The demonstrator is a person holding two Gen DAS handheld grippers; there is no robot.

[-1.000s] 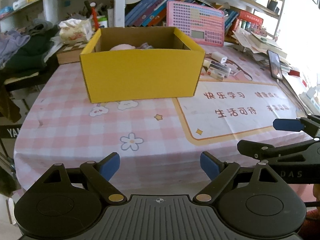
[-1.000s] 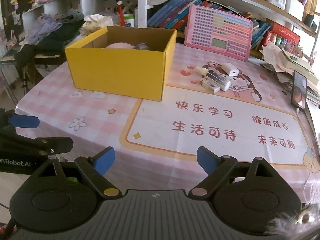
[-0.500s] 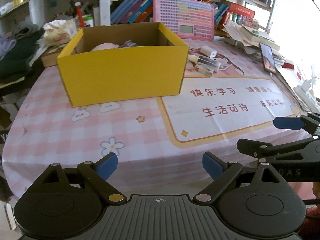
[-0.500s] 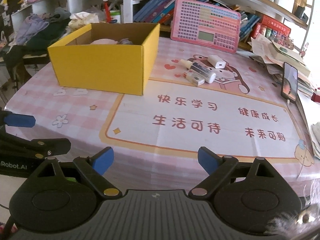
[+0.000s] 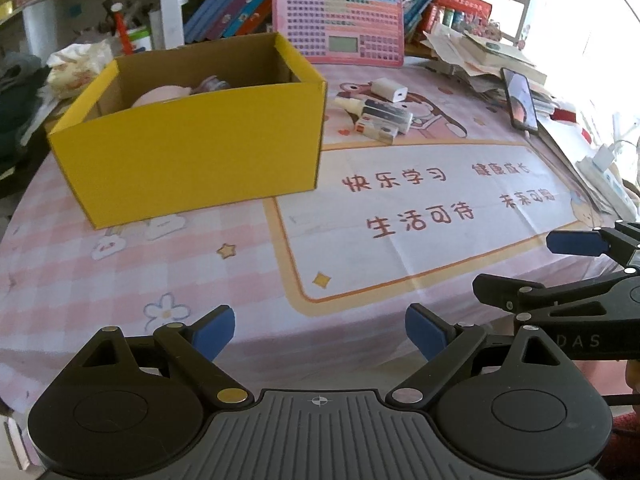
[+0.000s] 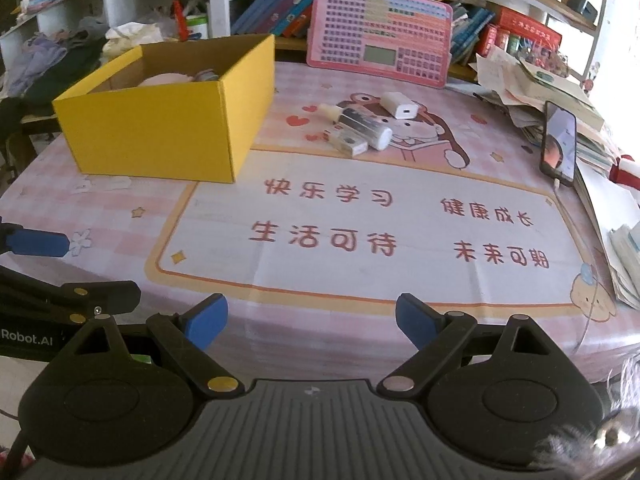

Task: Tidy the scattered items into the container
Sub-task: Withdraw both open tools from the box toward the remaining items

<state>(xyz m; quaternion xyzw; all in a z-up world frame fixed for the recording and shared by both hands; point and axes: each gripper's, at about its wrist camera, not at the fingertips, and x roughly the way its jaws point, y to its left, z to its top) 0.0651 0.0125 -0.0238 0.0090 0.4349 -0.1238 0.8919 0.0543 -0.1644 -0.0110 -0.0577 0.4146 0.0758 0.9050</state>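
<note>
An open yellow cardboard box (image 5: 192,152) (image 6: 160,128) stands on the pink checked tablecloth, with a pink item (image 5: 160,95) and a small jar inside. To its right lie a white charger (image 6: 400,107), a silver tube (image 6: 366,126), a small dropper bottle (image 6: 330,112) and a small flat box (image 6: 349,144). My left gripper (image 5: 320,330) hovers open over the table's near edge, nothing between its blue pads. My right gripper (image 6: 312,318) is open too, just to its right, and empty.
A pink calculator board (image 6: 380,54) leans against the bookshelf at the back. A phone (image 6: 559,142) on a cable and stacks of papers (image 6: 532,84) crowd the right side. Clothes (image 6: 44,64) pile up at the far left.
Both grippers have shifted rightward along the table's near edge, so the box slid left in view and the small items came closer. Both stayed open and empty.
</note>
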